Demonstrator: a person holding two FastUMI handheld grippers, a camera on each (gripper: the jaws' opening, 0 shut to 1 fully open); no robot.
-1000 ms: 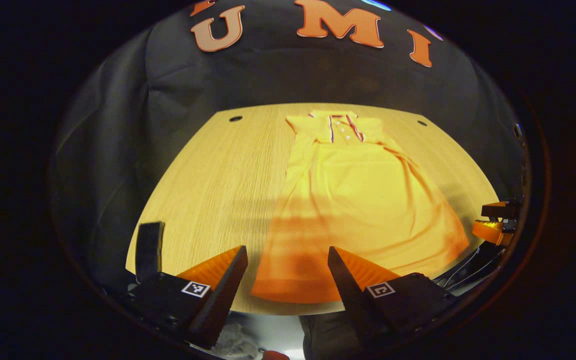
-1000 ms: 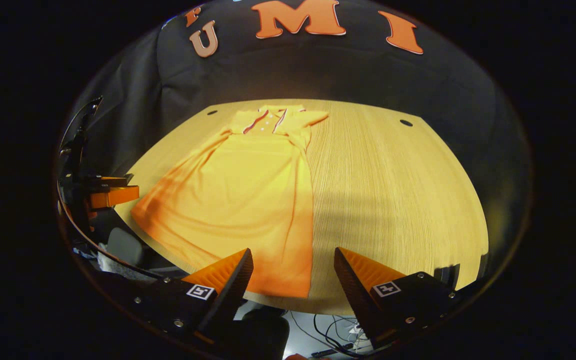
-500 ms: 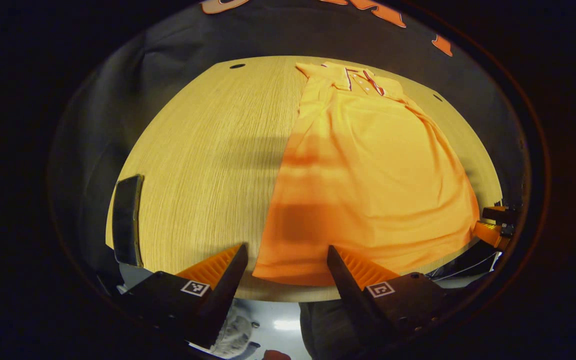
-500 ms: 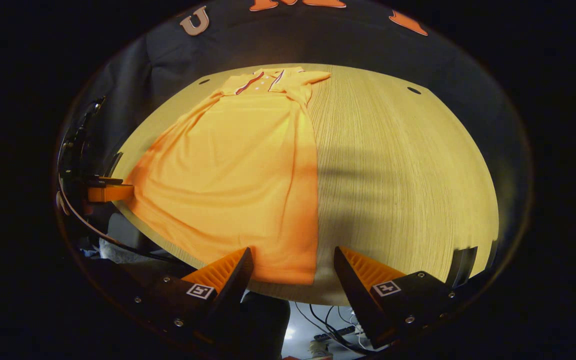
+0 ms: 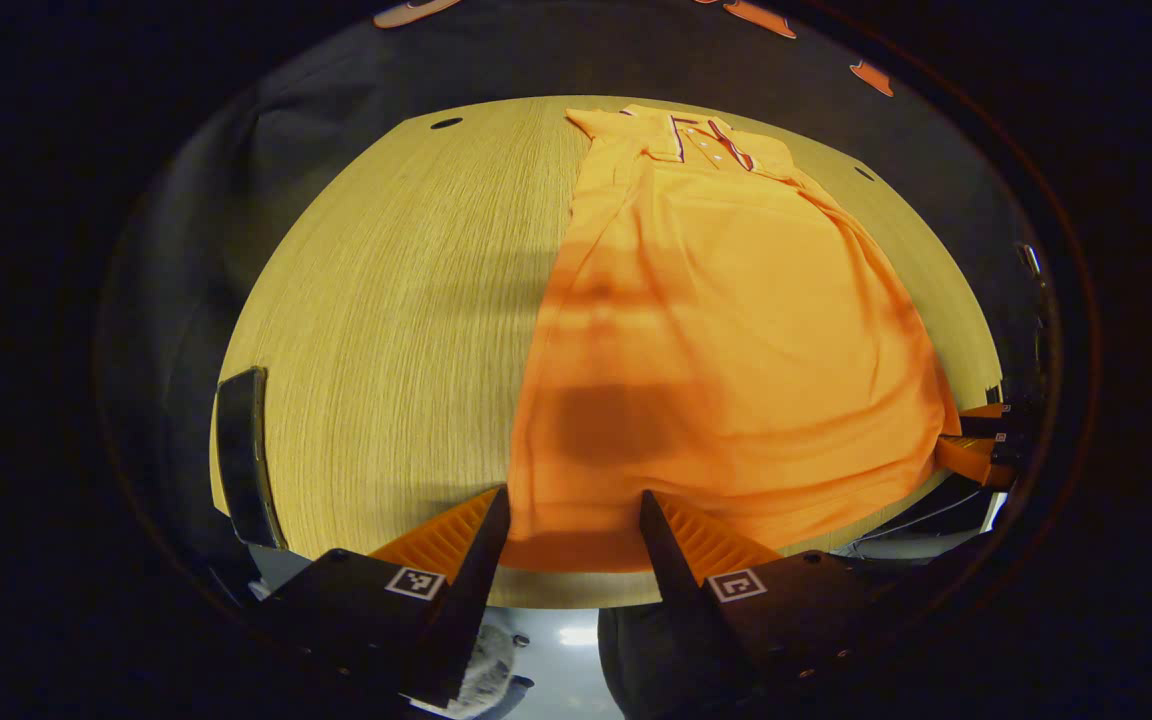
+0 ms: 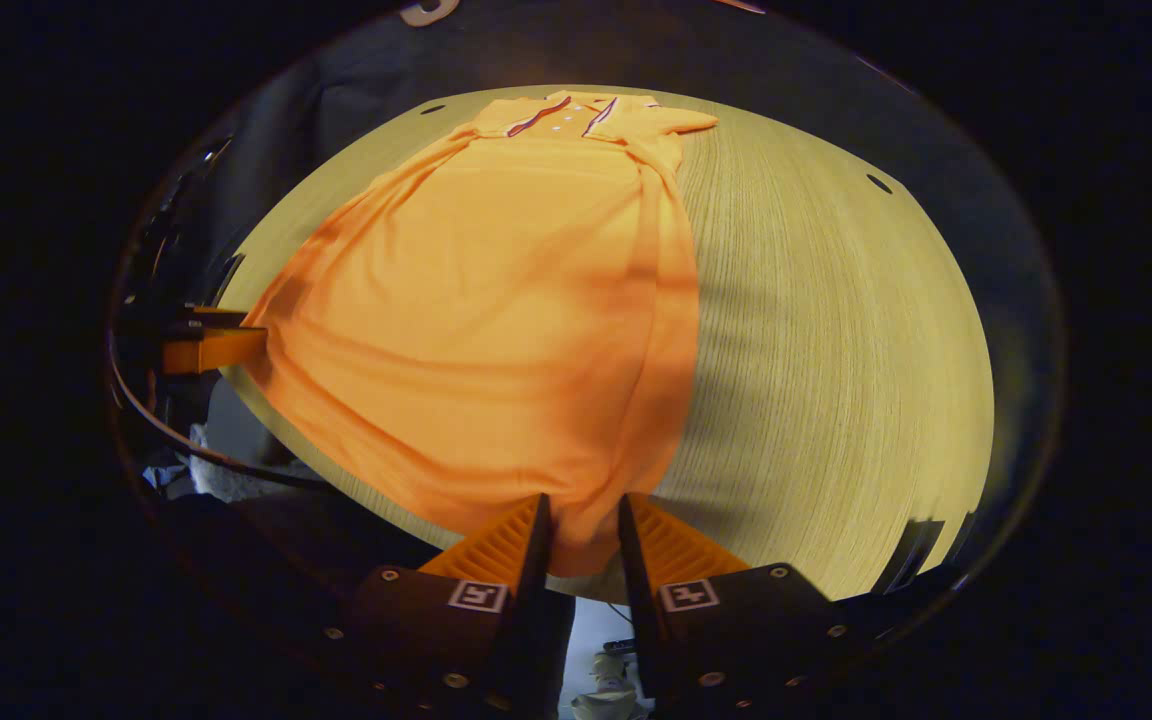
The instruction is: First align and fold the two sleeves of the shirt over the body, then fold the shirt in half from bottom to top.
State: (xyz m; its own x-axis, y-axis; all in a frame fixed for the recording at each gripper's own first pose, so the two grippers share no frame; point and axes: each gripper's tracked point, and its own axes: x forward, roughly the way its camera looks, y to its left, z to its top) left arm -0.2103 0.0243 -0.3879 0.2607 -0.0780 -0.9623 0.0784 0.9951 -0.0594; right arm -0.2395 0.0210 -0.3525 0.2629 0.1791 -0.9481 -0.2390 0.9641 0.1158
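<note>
- The orange shirt (image 5: 726,330) lay flat on the wooden desk (image 5: 406,300), collar at the far edge, hem at the near edge by me, both sleeves already folded in over the body.
- My left tongs (image 5: 572,530) sat at the hem's left corner, jaws partly apart with the cloth's edge between them; I could not tell whether the fingers were actually pressing on it.
- My right tongs (image 6: 584,530) were at the hem's right corner, jaws drawn close with a fold of the shirt (image 6: 496,300) bunched up between them — clenched on the cloth.
- In the right gripper view, the fabric rose into a small ridge running from that pinch toward the collar.
- In the left gripper view, the right tongs (image 5: 976,445) showed far off at the shirt's other corner; in the right gripper view, the left tongs (image 6: 211,345) showed at the left edge, touching the hem.
- A dark flat object (image 5: 241,455) stood at the desk's near left edge; I could not tell what it was.
</note>
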